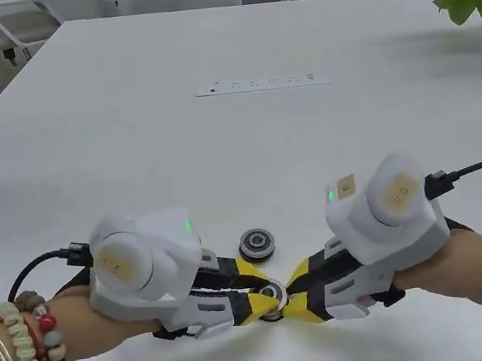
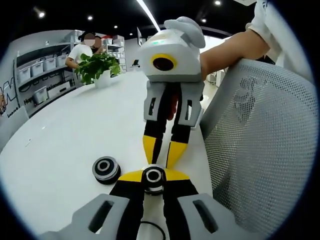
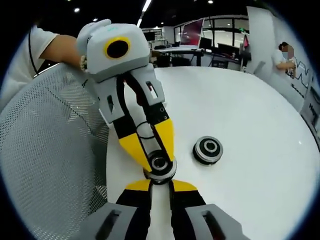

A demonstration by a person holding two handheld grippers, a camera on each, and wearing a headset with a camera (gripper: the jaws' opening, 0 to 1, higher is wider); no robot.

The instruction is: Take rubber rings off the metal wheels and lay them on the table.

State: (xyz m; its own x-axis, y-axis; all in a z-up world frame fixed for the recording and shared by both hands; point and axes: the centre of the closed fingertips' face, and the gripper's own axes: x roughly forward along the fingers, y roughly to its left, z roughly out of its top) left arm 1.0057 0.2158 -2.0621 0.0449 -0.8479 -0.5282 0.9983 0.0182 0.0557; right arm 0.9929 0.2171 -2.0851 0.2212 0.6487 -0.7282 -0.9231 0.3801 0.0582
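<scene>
The wheel (image 1: 271,295) is clamped across its rim by the left gripper (image 1: 255,302), low over the table's (image 1: 220,148) near edge, with its bore pointed up. Being a disc, it offers no long axis. The right gripper's (image 1: 290,301) jaws are set narrow at the rim; a pinch on the ring (image 3: 162,175) cannot be confirmed. A sideways pull could drag the wheel from the clamp into the second wheel (image 1: 256,243), just beyond.

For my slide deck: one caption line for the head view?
Left gripper holds a metal wheel in its fingers, right gripper meeting it at the rim; second wheel lies beyond on the table.
</scene>
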